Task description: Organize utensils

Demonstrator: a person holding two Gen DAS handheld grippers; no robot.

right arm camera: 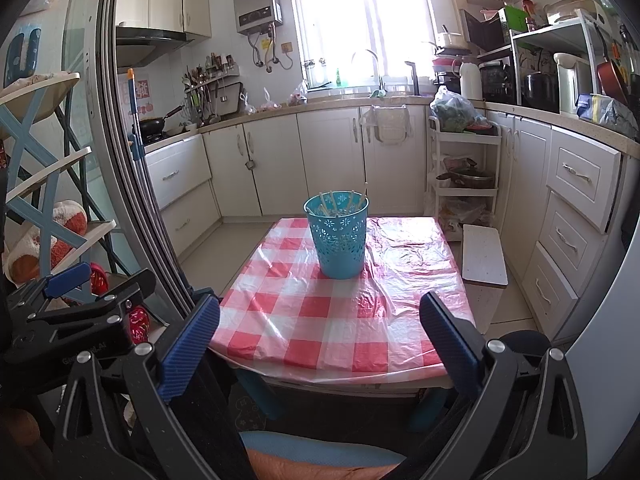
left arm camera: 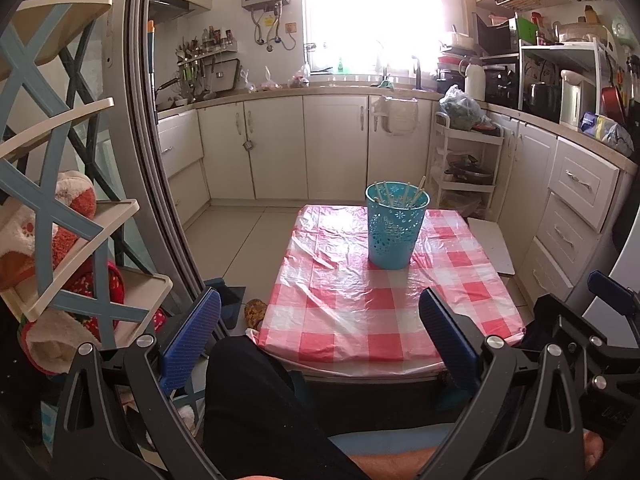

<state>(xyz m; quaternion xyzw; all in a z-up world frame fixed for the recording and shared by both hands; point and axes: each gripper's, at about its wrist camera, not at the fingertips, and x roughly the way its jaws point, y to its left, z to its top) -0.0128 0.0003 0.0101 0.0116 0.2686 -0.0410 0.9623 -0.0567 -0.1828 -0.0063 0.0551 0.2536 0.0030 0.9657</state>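
A turquoise perforated holder [left arm camera: 394, 229] stands on a small table with a red-and-white checked cloth [left arm camera: 360, 304]. Several pale chopsticks [left arm camera: 404, 196] stand inside it. It also shows in the right wrist view [right arm camera: 339, 236], with the chopsticks [right arm camera: 344, 202] in it, on the cloth [right arm camera: 320, 320]. My left gripper [left arm camera: 320, 336] is open and empty, held near the table's front edge, well short of the holder. My right gripper [right arm camera: 320, 340] is open and empty, also back at the front edge. The right gripper's body shows in the left wrist view at the far right.
A shelf rack with slippers [left arm camera: 68, 240] stands at the left behind a sliding door frame [left arm camera: 160, 184]. Kitchen cabinets [left arm camera: 332, 148] line the back and right. A white trolley [left arm camera: 466, 168] stands behind the table. A white board [right arm camera: 482, 256] leans at the right. My leg [left arm camera: 248, 408] is below.
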